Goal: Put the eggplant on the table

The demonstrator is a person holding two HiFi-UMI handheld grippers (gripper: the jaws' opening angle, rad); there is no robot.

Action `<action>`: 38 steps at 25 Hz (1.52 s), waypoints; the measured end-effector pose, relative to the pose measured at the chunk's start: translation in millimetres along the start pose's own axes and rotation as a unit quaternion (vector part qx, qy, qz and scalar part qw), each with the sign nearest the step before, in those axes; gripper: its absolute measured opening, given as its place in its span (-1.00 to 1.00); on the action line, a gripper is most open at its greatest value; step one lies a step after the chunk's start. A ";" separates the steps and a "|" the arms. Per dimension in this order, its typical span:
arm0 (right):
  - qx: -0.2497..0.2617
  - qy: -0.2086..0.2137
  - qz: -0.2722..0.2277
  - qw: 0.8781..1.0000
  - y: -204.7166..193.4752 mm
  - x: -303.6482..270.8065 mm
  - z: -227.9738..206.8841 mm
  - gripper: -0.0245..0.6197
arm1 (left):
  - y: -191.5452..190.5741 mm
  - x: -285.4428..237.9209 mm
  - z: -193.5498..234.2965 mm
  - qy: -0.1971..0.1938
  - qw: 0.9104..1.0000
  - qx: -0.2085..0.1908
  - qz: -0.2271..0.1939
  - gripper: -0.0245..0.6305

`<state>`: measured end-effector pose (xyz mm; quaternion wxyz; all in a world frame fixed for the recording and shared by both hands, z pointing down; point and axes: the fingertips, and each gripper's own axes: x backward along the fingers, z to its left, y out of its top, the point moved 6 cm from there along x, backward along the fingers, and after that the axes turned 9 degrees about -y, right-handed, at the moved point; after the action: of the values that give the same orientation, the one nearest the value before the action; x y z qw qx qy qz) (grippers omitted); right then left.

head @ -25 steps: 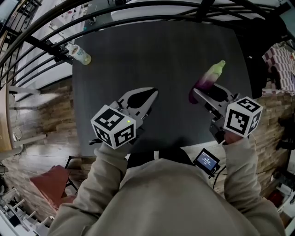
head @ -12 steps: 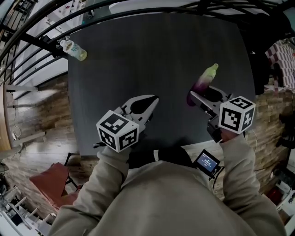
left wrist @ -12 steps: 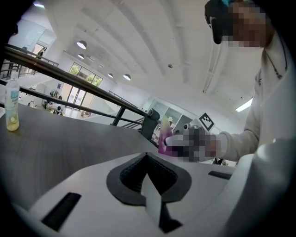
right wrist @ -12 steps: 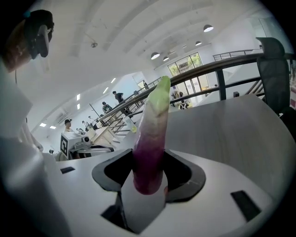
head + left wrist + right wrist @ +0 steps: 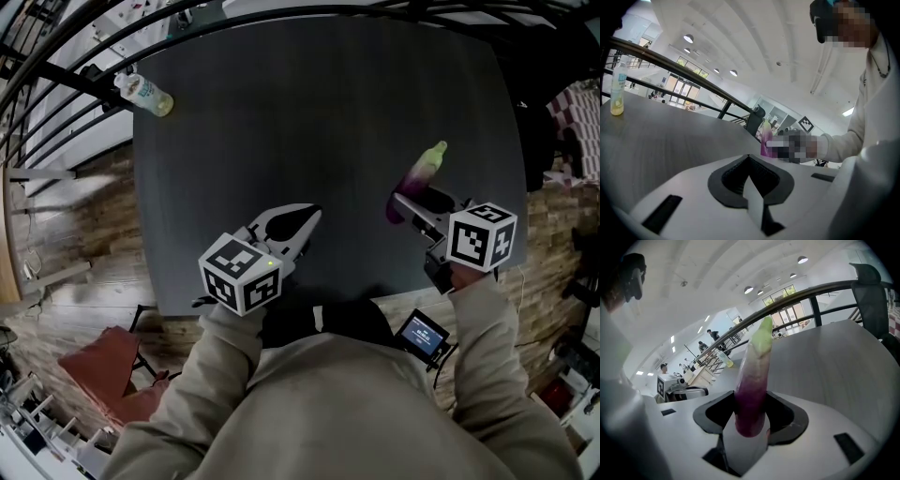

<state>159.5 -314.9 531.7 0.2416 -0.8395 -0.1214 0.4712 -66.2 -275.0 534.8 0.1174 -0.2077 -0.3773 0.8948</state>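
Eggplant [image 5: 751,380] stayed clenched by its purple end in the jaws of the right gripper [image 5: 405,200], low over the desk [image 5: 309,103], apparently for laying down. The left gripper [image 5: 298,221], jaws closed and empty, kept clear.

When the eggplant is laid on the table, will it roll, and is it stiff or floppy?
Probably stiff: the eggplant juts straight from the right gripper without drooping. Its round, tapered body may roll slightly on the flat table.
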 end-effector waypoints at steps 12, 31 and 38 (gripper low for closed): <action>0.002 -0.033 0.075 0.997 -57.3 -36.0 -31.6 -0.24 | -27.6 9.1 4.7 0.012 1.000 0.024 0.012 -0.91; 0.014 -0.018 0.223 0.975 -127.2 -63.8 -39.2 -0.24 | -57.2 11.8 6.8 0.019 0.998 0.051 0.019 -0.91; 0.009 -0.032 0.243 0.969 -136.3 -66.8 -49.8 -0.24 | -57.9 12.4 5.2 0.021 0.998 0.051 0.019 -0.91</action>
<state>170.0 -241.8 673.4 0.1236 -0.8262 0.0828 0.5434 -76.5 -234.0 576.5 0.1189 -0.2268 -0.3249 0.9104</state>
